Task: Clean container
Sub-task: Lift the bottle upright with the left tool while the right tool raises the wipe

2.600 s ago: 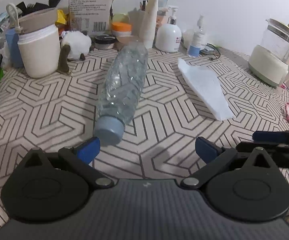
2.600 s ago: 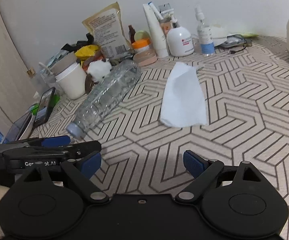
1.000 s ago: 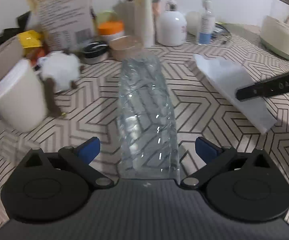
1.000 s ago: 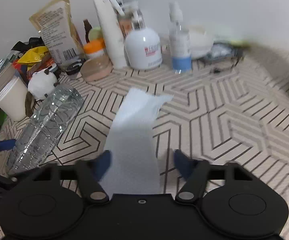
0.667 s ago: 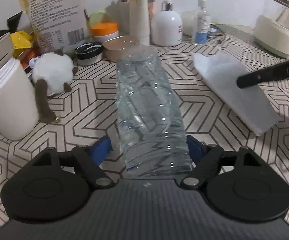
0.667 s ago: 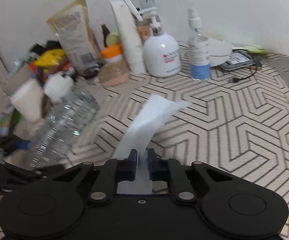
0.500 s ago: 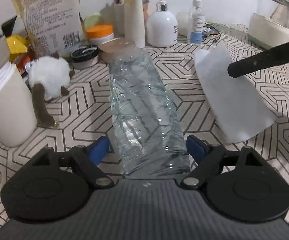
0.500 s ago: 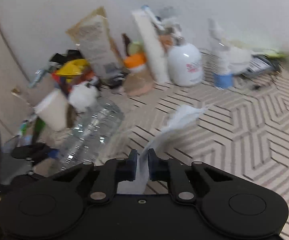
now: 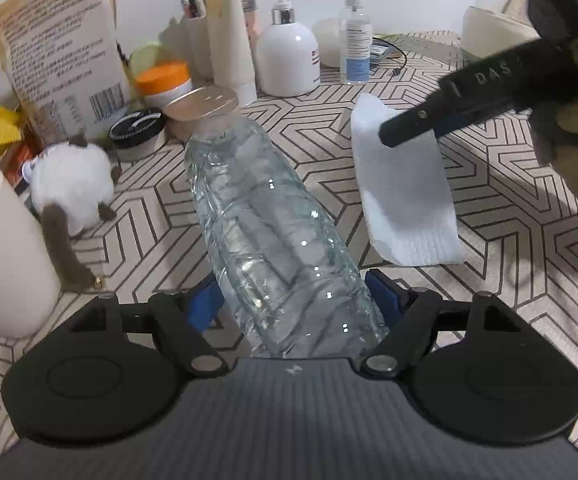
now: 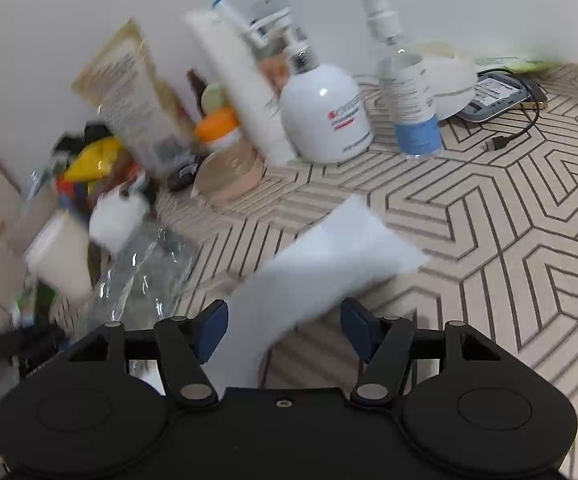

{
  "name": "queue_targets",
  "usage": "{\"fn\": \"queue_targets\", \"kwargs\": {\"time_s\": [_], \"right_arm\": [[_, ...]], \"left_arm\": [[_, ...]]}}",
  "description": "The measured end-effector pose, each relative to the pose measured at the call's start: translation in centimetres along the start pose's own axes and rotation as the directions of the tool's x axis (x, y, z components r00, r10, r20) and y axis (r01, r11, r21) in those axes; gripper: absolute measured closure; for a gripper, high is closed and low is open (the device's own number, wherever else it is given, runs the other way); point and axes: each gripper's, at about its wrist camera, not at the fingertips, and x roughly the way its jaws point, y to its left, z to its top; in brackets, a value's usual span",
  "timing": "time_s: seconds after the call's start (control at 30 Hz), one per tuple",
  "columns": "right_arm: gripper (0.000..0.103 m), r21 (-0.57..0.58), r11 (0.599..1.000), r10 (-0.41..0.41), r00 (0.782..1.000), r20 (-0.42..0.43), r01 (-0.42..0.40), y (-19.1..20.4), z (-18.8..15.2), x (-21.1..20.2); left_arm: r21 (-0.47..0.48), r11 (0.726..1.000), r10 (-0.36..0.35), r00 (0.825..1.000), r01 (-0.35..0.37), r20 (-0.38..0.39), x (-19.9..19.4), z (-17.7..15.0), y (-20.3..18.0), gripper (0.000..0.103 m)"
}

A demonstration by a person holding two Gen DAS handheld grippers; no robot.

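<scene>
A clear plastic bottle [image 9: 273, 232] lies along the patterned table, its base toward the wall. My left gripper [image 9: 295, 300] is shut on the bottle near its neck end, blue pads against both sides. A white wipe [image 9: 403, 196] lies or hangs right of the bottle, under my right gripper's finger [image 9: 449, 112]. In the right wrist view the right gripper [image 10: 285, 330] stands open, with the white wipe [image 10: 321, 268] lying between its spread fingers, and the bottle [image 10: 141, 276] at the left, blurred.
Along the wall stand a paper bag [image 9: 57, 52], an orange-lidded jar [image 9: 165, 82], a white pump bottle [image 9: 287, 56], a spray bottle [image 9: 355, 40] and a tan-lidded jar [image 9: 201, 108]. A white cup [image 9: 5, 248] and a plush toy [image 9: 69, 188] stand left. A cable [image 10: 509, 136] lies back right.
My left gripper closed on the bottle. My right gripper, shut on the wipe half a second ago and lifting it, now stands open with the wipe loose between its fingers.
</scene>
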Motion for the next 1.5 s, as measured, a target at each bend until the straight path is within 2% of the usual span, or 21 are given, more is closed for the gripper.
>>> {"fn": "queue_targets", "kwargs": {"time_s": [0.03,0.07,0.1,0.13,0.2,0.3,0.37,0.53,0.6,0.77,0.87,0.93,0.97,1.03,1.07,1.1,1.17,1.27,1.37,1.5], "right_arm": [[0.045,-0.013,1.000,0.004,1.000,-0.004,-0.004,-0.1,0.1,0.1],[0.088,-0.028,1.000,0.006,1.000,-0.007,-0.006,-0.1,0.2,0.2],[0.097,-0.055,0.998,-0.008,1.000,-0.009,0.008,-0.1,0.1,0.1],[0.100,-0.079,0.997,-0.021,1.000,-0.009,0.021,-0.1,0.0,0.0],[0.100,-0.095,0.995,-0.030,0.999,0.016,0.031,-0.4,0.0,-0.5],[0.100,-0.074,0.996,0.058,0.997,0.048,-0.054,-0.9,0.3,-2.2],[0.100,-0.105,0.990,0.101,0.993,0.067,-0.094,-0.3,0.3,-3.3],[0.100,-0.191,0.966,0.189,0.980,0.054,-0.176,1.9,-0.5,-4.3],[0.100,-0.204,0.952,0.242,0.969,0.050,-0.227,2.5,-0.7,-4.7],[0.100,-0.207,0.921,0.338,0.941,0.005,-0.330,3.5,-1.2,-4.5],[0.100,-0.234,0.919,0.321,0.947,-0.028,-0.318,4.1,-2.0,-3.5],[0.102,-0.266,0.924,0.286,0.958,0.006,-0.274,4.5,-2.2,-3.8],[0.102,-0.279,0.932,0.248,0.968,0.033,-0.230,4.5,-2.3,-4.0],[0.102,-0.325,0.938,0.160,0.983,0.089,-0.123,4.7,-2.3,-4.4],[0.102,-0.344,0.935,0.129,0.986,0.109,-0.084,4.8,-2.3,-4.4],[0.102,-0.337,0.937,0.132,0.986,0.106,-0.090,4.8,-2.2,-4.2],[0.100,-0.326,0.940,0.139,0.985,0.100,-0.100,5.0,-2.0,-3.8],[0.097,-0.388,0.917,0.146,0.984,0.100,-0.097,6.8,-2.5,-3.3],[0.097,-0.388,0.896,0.243,0.970,0.018,-0.217,7.5,-3.2,-3.1],[0.097,-0.379,0.871,0.319,0.946,-0.048,-0.313,7.9,-3.9,-3.2]], "left_arm": [[0.028,1.000,0.009,1.000,-0.009,0.005,-0.1,0.0,-0.3,0.028],[0.055,0.998,0.018,1.000,-0.018,0.010,-0.2,0.1,-0.7,0.029],[0.074,0.997,0.016,1.000,-0.017,0.012,-0.2,0.1,-0.9,0.031],[0.092,0.996,0.014,1.000,-0.015,0.014,-0.3,0.2,-1.0,0.031],[0.117,0.993,-0.008,1.000,0.006,0.013,-0.4,0.3,-1.3,0.031],[0.145,0.988,-0.053,0.999,0.050,0.012,-0.4,0.6,-2.1,0.031],[0.176,0.982,-0.067,0.998,0.062,0.021,-0.4,0.6,-3.1,0.032],[0.224,0.968,-0.139,0.987,0.117,0.085,-1.8,2.3,-5.1,0.042],[0.205,0.972,-0.142,0.982,0.115,0.125,-2.1,2.1,-5.5,0.043],[0.215,0.974,-0.101,0.982,0.066,0.160,-2.2,1.3,-6.4,0.042],[0.206,0.977,-0.081,0.993,0.061,0.091,-1.5,1.1,-6.3,0.037],[0.162,0.984,-0.079,0.995,0.070,0.053,-1.0,0.6,-5.6,0.033],[0.139,0.987,-0.079,0.996,0.074,0.035,-0.7,0.3,-5.3,0.033],[0.132,0.987,-0.101,0.994,0.093,0.052,-0.9,-0.2,-5.0,0.035],[0.138,0.985,-0.110,0.992,0.100,0.064,-1.0,-0.3,-4.9,0.039],[0.141,0.984,-0.118,0.990,0.107,0.076,-1.0,-0.3,-4.9,0.043],[0.121,0.985,-0.132,0.988,0.122,0.084,-0.7,-0.2,-4.7,0.043],[0.112,0.983,-0.154,0.984,0.143,0.089,-1.1,-0.2,-4.0,0.043],[0.147,0.980,-0.151,0.984,0.136,0.097,-1.3,-0.6,-4.1,0.043],[0.147,0.979,-0.155,0.981,0.138,0.114,-1.3,-1.1,-3.7,0.044]]}}
